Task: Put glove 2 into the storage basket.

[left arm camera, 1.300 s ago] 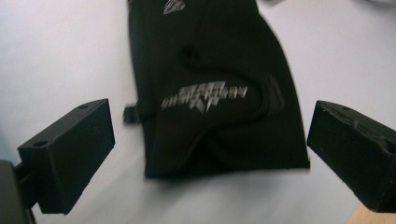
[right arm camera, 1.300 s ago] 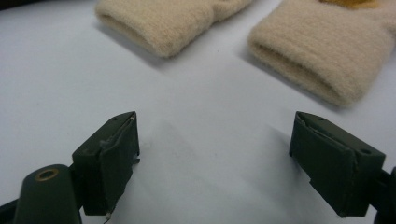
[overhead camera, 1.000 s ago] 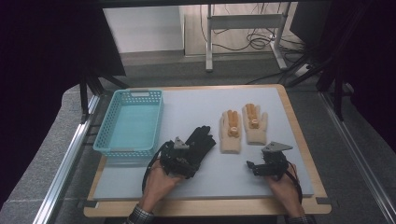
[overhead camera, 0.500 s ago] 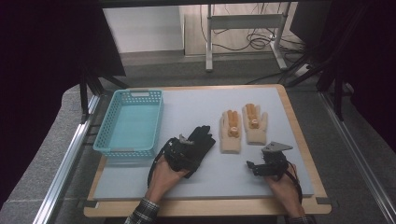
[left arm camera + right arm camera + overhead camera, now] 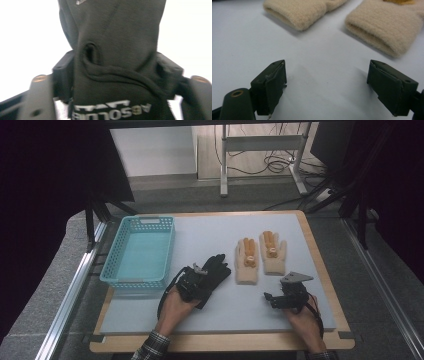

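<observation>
Fingers of left gripper (image 5: 202, 276), just closing, pinch black glove (image 5: 216, 270) at cuff; glove lies on desk (image 5: 210, 310) right of blue basket (image 5: 139, 251). Soft, light, limp knit: grip bunched cuff. Right gripper (image 5: 272, 299) fingers open, empty, near beige gloves (image 5: 260, 255).

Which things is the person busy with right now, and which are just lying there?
Busy with:
- black glove, pinched in the left tool

Just lying there:
- two beige gloves
- blue basket
- right tool, open over bare table
</observation>
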The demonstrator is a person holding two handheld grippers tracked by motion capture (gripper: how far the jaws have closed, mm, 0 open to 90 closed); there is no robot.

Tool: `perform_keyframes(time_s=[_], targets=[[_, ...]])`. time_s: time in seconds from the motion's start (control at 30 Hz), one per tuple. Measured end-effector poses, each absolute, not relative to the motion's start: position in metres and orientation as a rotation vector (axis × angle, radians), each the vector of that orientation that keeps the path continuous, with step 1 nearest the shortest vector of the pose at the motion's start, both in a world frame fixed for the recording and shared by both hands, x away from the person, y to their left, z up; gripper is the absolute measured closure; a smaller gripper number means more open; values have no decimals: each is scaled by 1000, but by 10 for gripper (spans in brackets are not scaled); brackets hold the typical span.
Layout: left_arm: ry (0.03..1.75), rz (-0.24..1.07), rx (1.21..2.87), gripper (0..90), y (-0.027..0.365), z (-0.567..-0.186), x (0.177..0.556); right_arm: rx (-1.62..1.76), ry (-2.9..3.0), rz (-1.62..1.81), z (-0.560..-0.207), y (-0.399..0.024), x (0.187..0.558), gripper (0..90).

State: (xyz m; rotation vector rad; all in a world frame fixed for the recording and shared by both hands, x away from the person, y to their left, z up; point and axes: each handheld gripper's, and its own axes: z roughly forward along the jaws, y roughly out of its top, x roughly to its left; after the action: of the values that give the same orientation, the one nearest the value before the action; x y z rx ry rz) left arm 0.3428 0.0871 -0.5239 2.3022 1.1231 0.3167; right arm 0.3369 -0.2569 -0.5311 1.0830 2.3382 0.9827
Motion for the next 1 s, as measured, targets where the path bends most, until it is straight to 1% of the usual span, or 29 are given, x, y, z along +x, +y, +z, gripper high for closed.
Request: perform_keyframes(time_s=[0.03,0.07,0.13,0.3,0.37,0.53,1.0], targets=[[1123,317,2302,377,87,-524,343,1083,2338,983,-531,-257,337,156],[1114,329,2316,438,85,-521,343,1083,2338,983,-531,-257,337,156],[1106,333,2321,498,85,-519,343,1083,2338,983,-531,-257,337,156],[1082,335,2276,622,92,-517,342,1082,2338,983,-531,-257,337,156],[1078,318,2243,653,96,-517,343,1082,2338,983,-531,-257,337,155],[1085,358,2233,672,102,-510,346,1083,2339,983,-531,-257,337,155],[1092,432,2191,671,113,-471,356,1081,2340,982,-531,-257,337,155]])
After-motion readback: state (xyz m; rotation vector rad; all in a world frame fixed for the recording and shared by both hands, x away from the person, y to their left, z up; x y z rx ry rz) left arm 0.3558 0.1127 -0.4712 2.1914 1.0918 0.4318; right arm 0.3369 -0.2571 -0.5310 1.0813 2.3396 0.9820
